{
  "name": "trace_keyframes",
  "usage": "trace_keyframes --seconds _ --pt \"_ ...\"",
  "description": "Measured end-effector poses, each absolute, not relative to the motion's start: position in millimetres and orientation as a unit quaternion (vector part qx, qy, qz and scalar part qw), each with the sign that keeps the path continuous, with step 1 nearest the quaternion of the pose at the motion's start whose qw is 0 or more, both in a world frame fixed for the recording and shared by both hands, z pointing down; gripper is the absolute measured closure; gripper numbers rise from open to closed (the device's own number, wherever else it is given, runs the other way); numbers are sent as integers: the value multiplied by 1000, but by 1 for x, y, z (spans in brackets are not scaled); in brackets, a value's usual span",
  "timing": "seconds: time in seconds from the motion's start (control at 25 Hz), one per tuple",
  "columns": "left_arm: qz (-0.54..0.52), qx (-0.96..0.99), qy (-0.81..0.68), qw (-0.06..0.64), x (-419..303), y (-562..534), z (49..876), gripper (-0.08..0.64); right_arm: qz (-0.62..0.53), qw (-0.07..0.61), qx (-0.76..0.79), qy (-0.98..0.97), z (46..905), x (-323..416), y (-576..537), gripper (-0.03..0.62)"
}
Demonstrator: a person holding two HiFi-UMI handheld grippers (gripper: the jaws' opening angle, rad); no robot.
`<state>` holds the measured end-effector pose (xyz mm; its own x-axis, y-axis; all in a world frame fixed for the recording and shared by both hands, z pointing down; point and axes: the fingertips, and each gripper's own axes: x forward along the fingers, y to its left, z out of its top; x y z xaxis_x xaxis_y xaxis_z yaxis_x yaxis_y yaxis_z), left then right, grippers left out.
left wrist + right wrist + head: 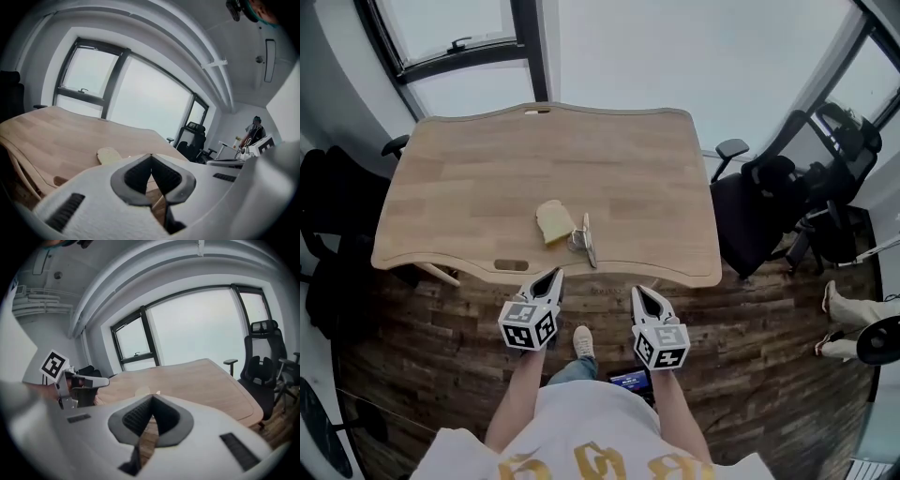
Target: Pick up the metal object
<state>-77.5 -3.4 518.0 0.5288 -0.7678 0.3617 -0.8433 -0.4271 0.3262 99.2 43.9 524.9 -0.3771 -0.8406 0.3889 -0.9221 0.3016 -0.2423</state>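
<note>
1. Left gripper [551, 276]: held off the worktop [469, 187], past its near edge, at 7 o'clock from the metal object [585, 242]. Fingers [133, 178] are pressed together, with nothing between them.
2. Bread slice [553, 222]: laid flat near that edge.
3. Metal object: laid on the worktop, just beside the slice, at its 4 o'clock.
4. Right gripper [641, 293]: held at 5 o'clock from the metal object. Fingers [138, 417] are pressed together, empty.

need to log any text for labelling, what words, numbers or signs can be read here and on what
No word or number reads clearly in any view.
Shirt: gold print, cut off at the frame edge, unreadable.
Left tongs and right tongs: their cubes carry black-and-white square markers, patterns and not letters.
Screen by the person's feet: blue display, too small to read.
</note>
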Motion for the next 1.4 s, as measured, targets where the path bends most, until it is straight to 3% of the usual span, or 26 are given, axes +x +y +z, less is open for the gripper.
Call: trace_keyframes --seconds 0.2,1.4 --pt "71 840 -498 205 -92 -47 517 540 238 103 544 -798 541 89 3 581" --pt "59 835 -483 255 -87 -125 548 540 229 116 555 -791 551 92 -70 581"
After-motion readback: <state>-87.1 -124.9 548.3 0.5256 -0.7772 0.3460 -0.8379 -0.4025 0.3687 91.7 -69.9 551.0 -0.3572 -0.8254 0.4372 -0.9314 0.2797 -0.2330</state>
